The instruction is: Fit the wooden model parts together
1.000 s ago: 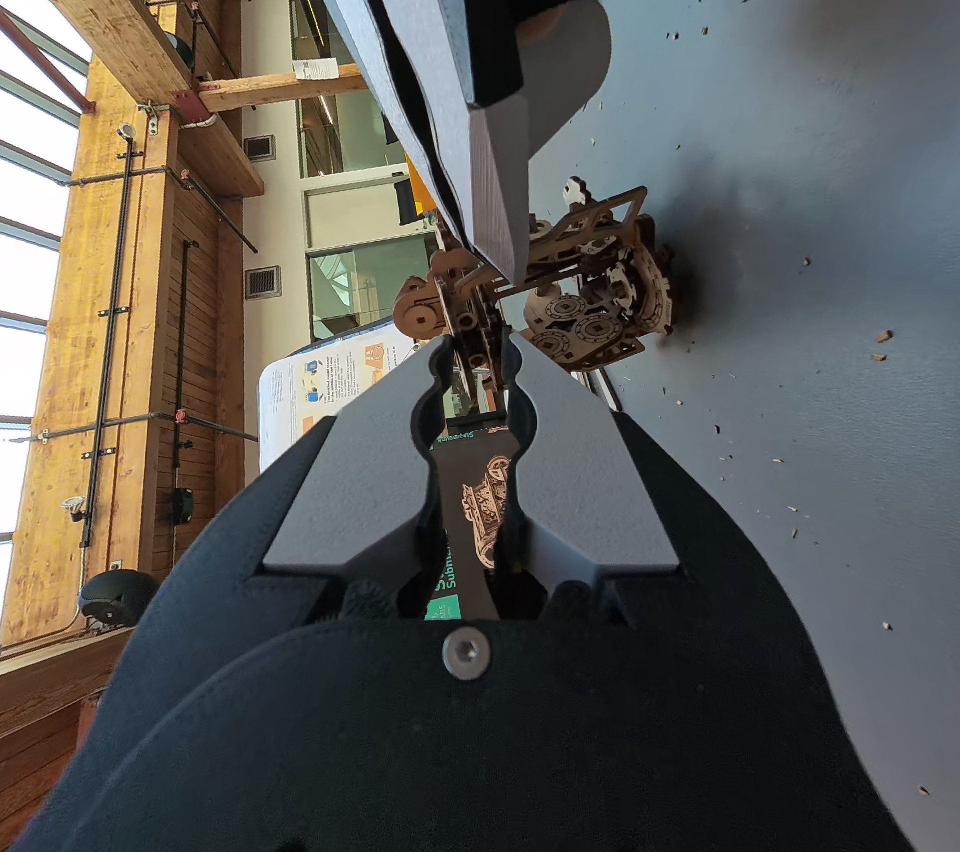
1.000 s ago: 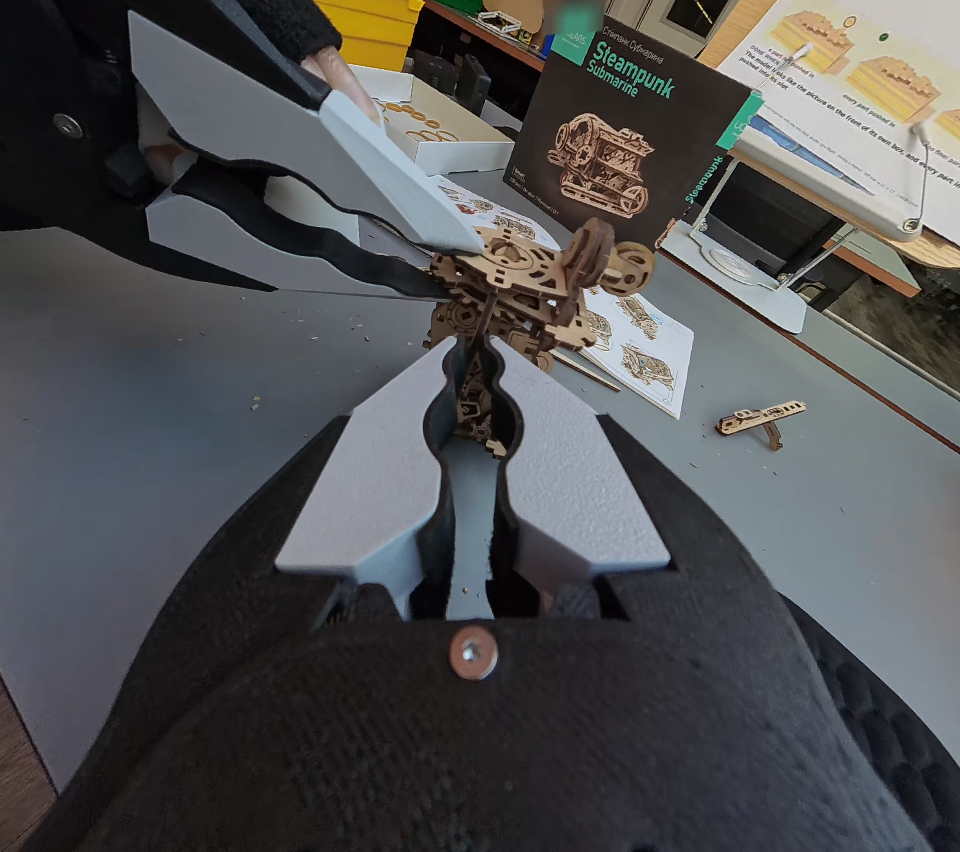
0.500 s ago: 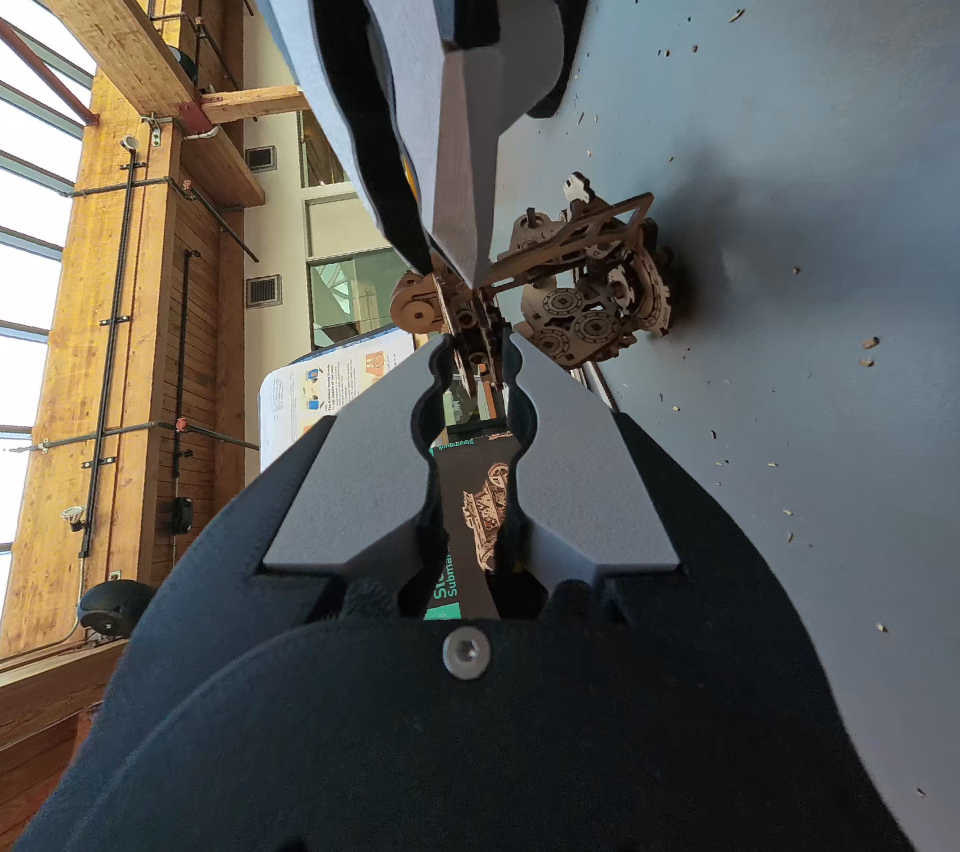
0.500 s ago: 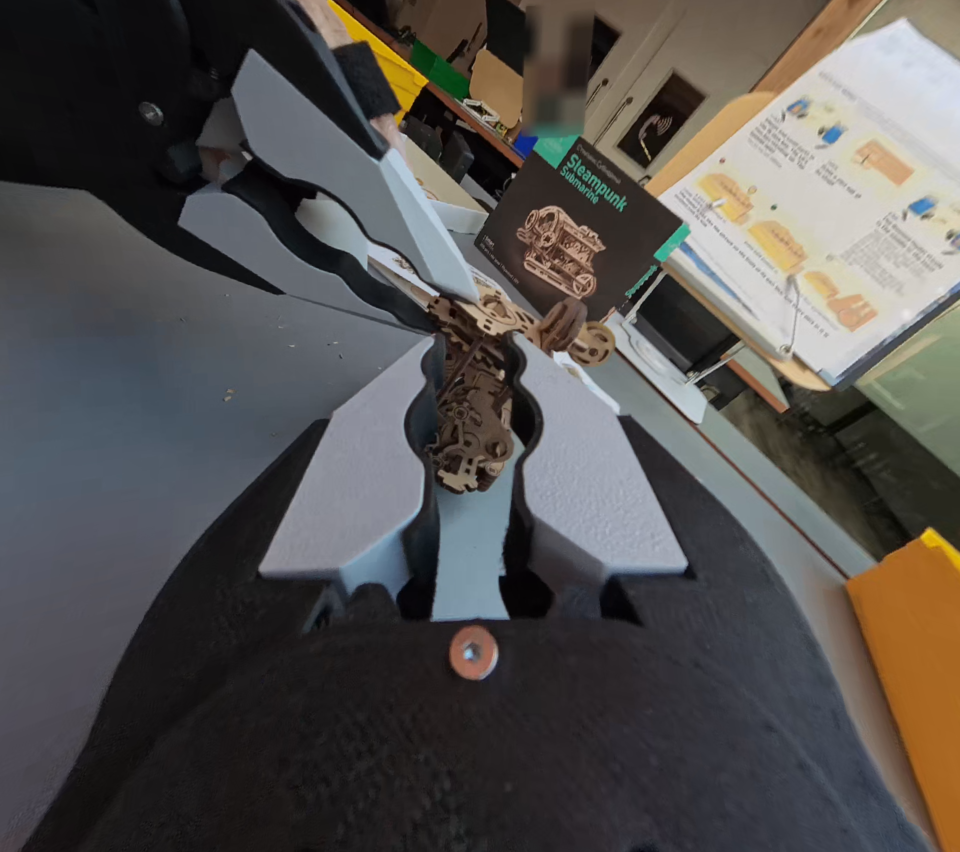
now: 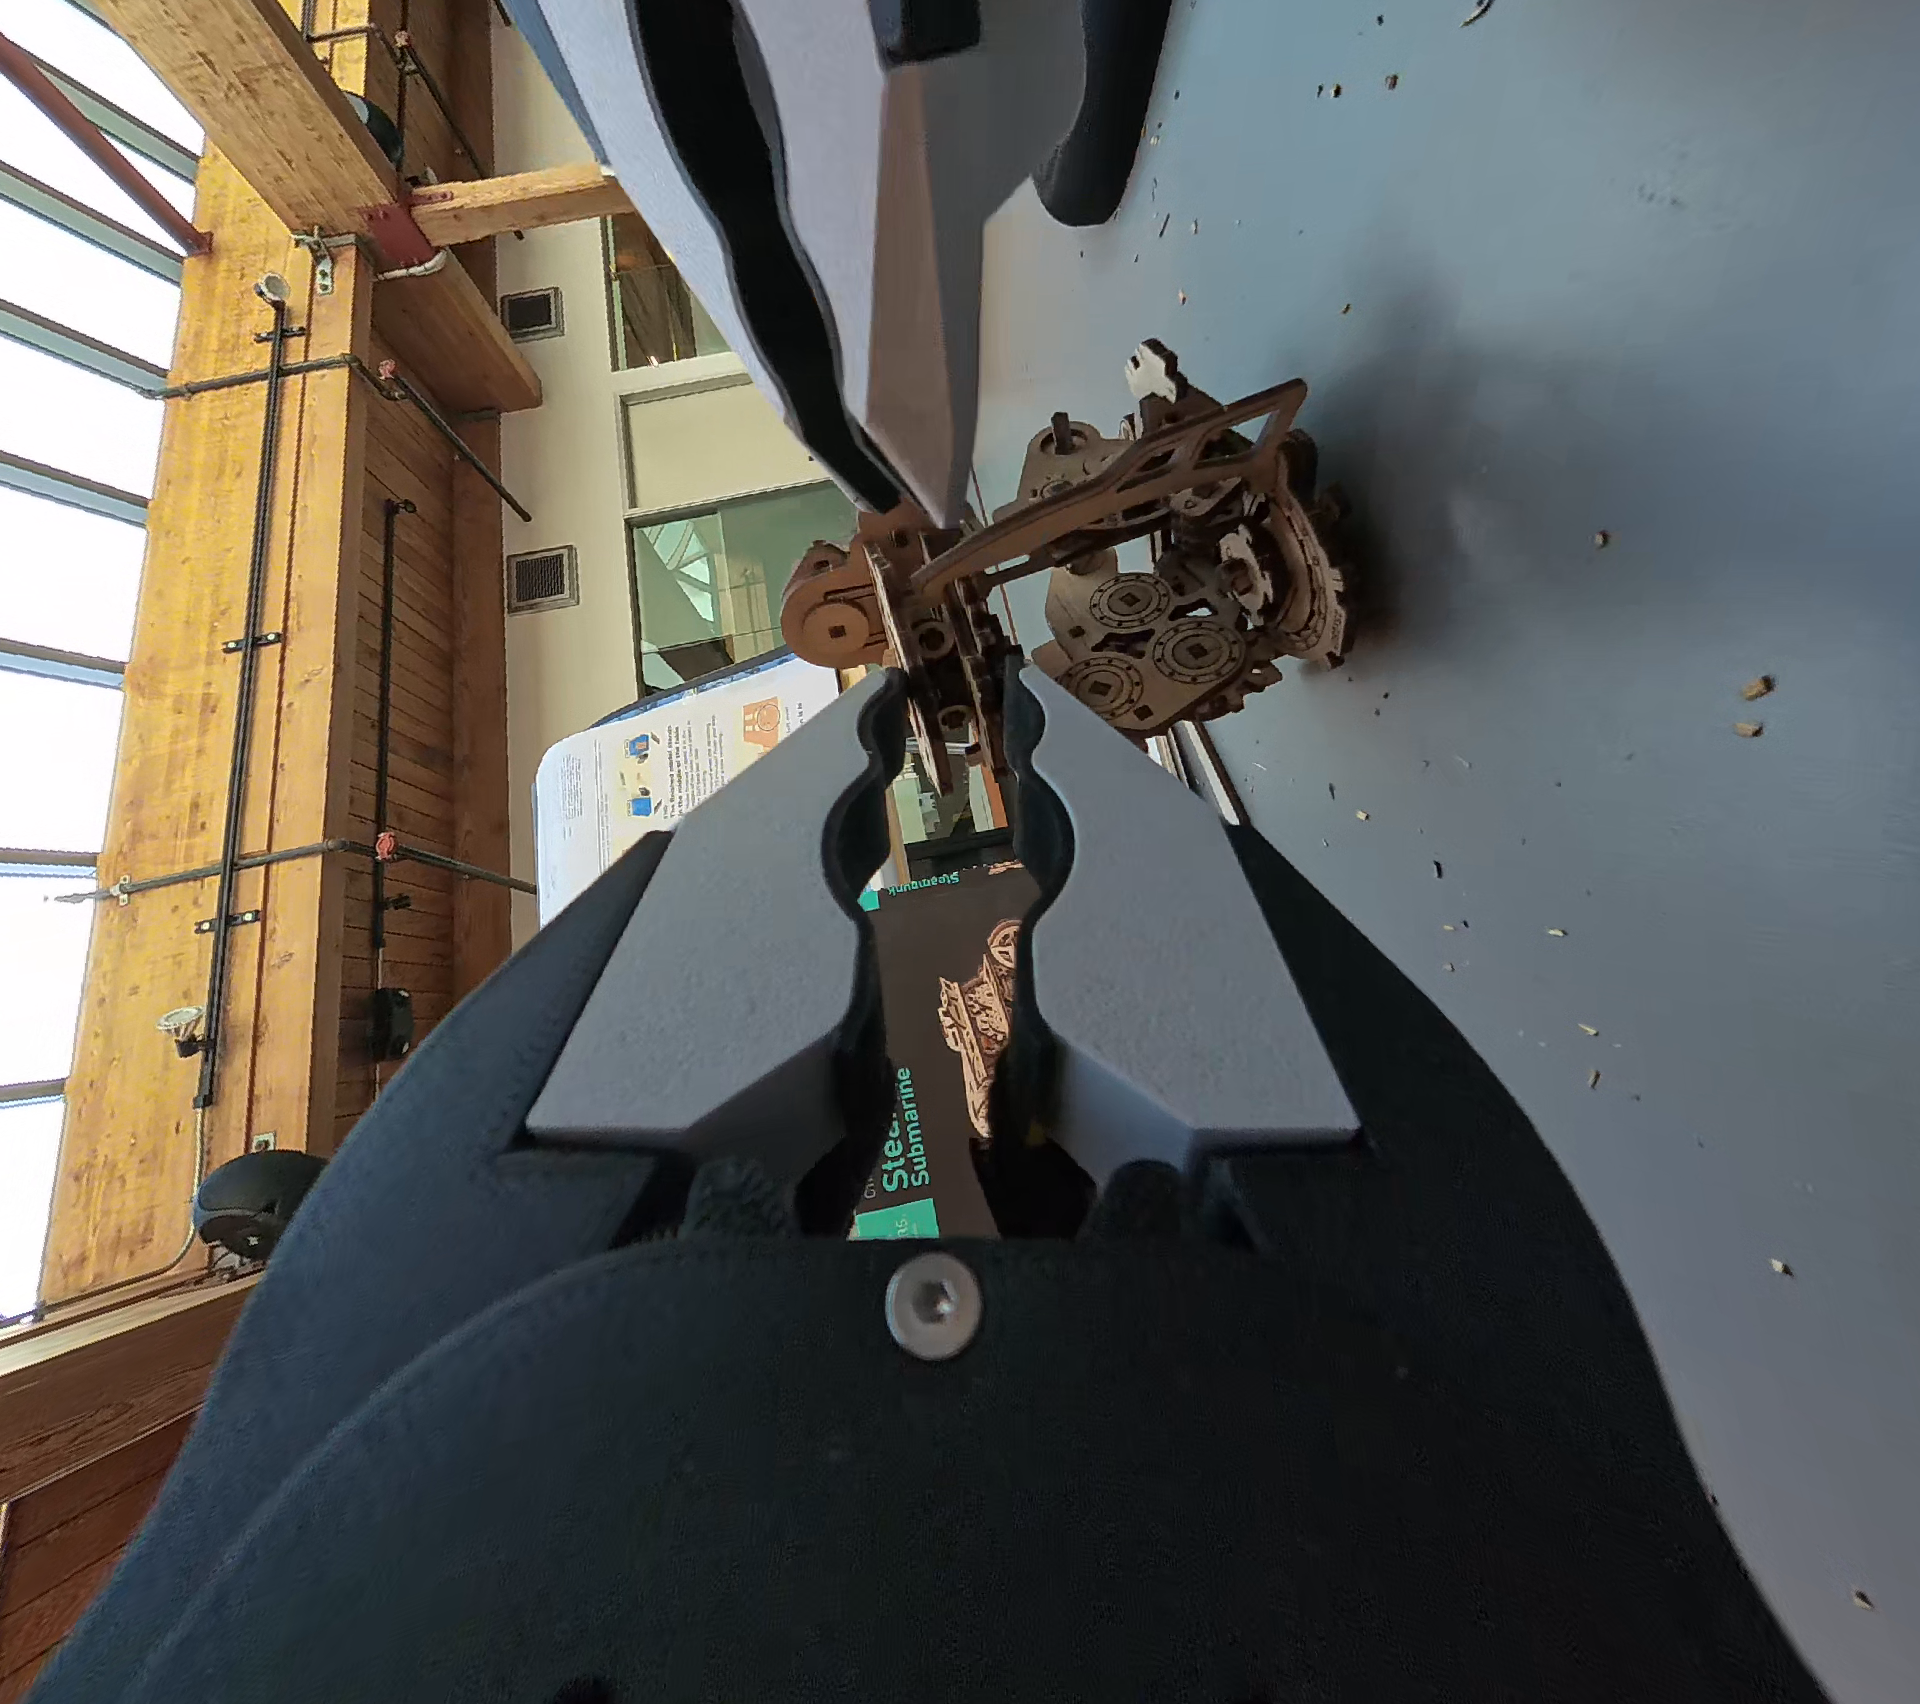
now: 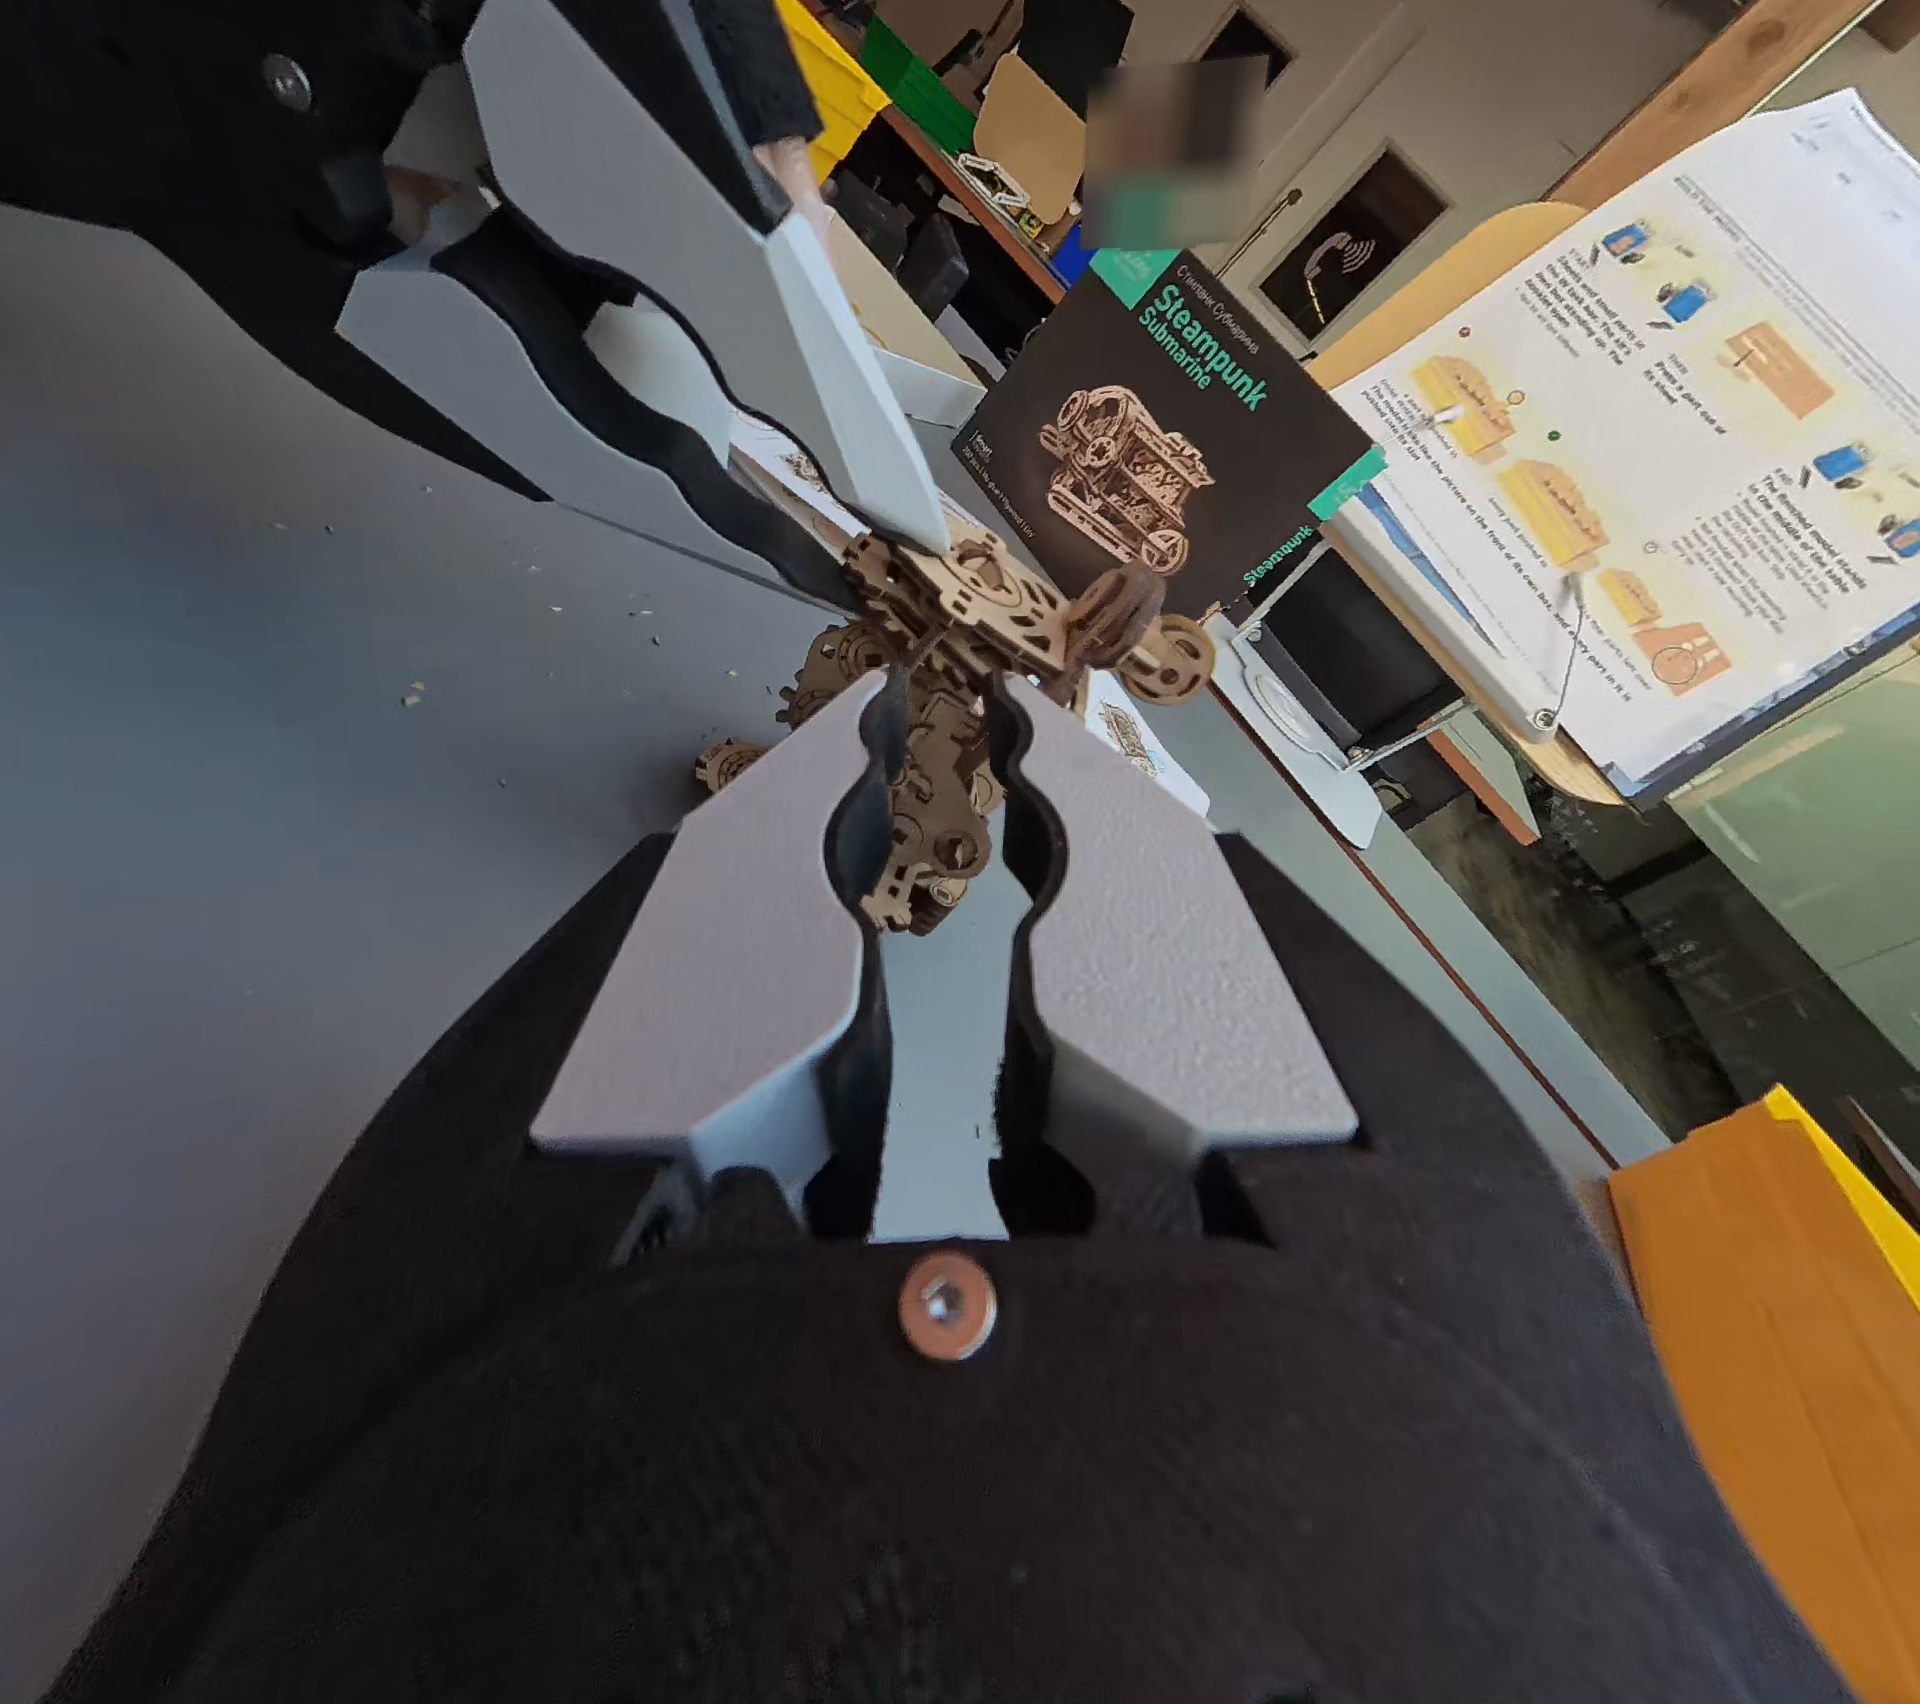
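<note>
Plywood everywhere between my tips, so I go carefully. My right tool (image 6: 940,724) pinches the wooden model (image 6: 935,781) low on its geared body, jaws nearly together, the thing held up off the grey desk (image 6: 260,719). My left tool (image 5: 951,709) nips its thin plates from the side, also pressed in tight. Risk as I judge it: two grips pulling at different angles could snap a slim strut, or twist a joint apart instead of seating it. Squeeze harder and the fretwork may crack. Beyond, the black kit box (image 6: 1153,439) and the instruction sheet (image 6: 1683,449) stand well clear.
</note>
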`<state>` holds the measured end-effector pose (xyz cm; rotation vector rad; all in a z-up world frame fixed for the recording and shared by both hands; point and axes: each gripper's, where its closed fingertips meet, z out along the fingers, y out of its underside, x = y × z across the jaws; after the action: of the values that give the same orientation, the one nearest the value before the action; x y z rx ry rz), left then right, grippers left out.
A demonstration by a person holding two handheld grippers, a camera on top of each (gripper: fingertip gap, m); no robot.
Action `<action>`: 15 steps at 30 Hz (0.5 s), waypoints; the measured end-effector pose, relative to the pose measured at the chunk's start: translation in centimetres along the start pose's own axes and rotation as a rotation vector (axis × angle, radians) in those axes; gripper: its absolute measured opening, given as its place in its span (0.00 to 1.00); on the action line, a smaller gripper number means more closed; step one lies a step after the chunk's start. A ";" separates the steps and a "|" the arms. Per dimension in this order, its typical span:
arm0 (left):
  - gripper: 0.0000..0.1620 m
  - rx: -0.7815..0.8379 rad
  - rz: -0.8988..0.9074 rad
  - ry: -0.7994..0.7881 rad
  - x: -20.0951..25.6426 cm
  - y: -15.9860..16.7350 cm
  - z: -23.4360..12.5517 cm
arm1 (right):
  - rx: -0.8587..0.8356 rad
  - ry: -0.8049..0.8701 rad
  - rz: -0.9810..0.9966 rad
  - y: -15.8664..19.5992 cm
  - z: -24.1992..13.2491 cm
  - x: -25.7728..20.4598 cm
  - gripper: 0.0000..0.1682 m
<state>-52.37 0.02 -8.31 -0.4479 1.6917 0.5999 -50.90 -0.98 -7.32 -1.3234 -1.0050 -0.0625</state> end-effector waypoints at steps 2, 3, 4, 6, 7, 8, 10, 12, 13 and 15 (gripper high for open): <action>0.10 -0.003 0.005 -0.001 0.0 0.0 0.0 | 0.016 -0.001 0.053 -0.5 0.0 0.4 0.06; 0.10 -0.003 0.004 -0.001 0.0 0.0 0.0 | 0.017 -0.016 0.087 -0.6 0.1 0.3 0.06; 0.10 -0.003 0.004 -0.001 0.0 0.0 0.0 | 0.015 -0.037 0.121 -0.6 0.3 0.1 0.07; 0.10 -0.005 0.003 0.000 0.0 0.1 0.0 | -0.004 -0.074 0.182 -0.4 0.7 -0.3 0.07; 0.10 -0.006 0.002 0.001 0.0 0.1 0.0 | -0.019 -0.070 0.201 -0.1 0.9 -0.1 0.07; 0.10 -0.007 0.000 0.001 0.0 0.1 0.0 | -0.026 -0.068 0.212 0.1 1.0 -0.1 0.07; 0.10 -0.009 -0.002 0.002 0.0 0.2 0.0 | -0.016 -0.082 0.245 0.0 1.1 -0.2 0.07; 0.10 -0.013 -0.001 0.002 0.0 0.2 0.0 | -0.012 -0.099 0.258 -0.1 1.1 -0.5 0.07; 0.10 -0.016 0.000 0.002 0.0 0.3 0.1 | -0.016 -0.094 0.253 -0.1 1.1 -0.6 0.07; 0.10 -0.015 -0.004 0.003 0.0 0.3 0.1 | -0.033 -0.076 0.219 0.2 1.3 -0.6 0.07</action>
<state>-52.49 0.27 -8.27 -0.4626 1.6894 0.6102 -51.84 -0.17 -8.00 -1.4679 -0.9200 0.1393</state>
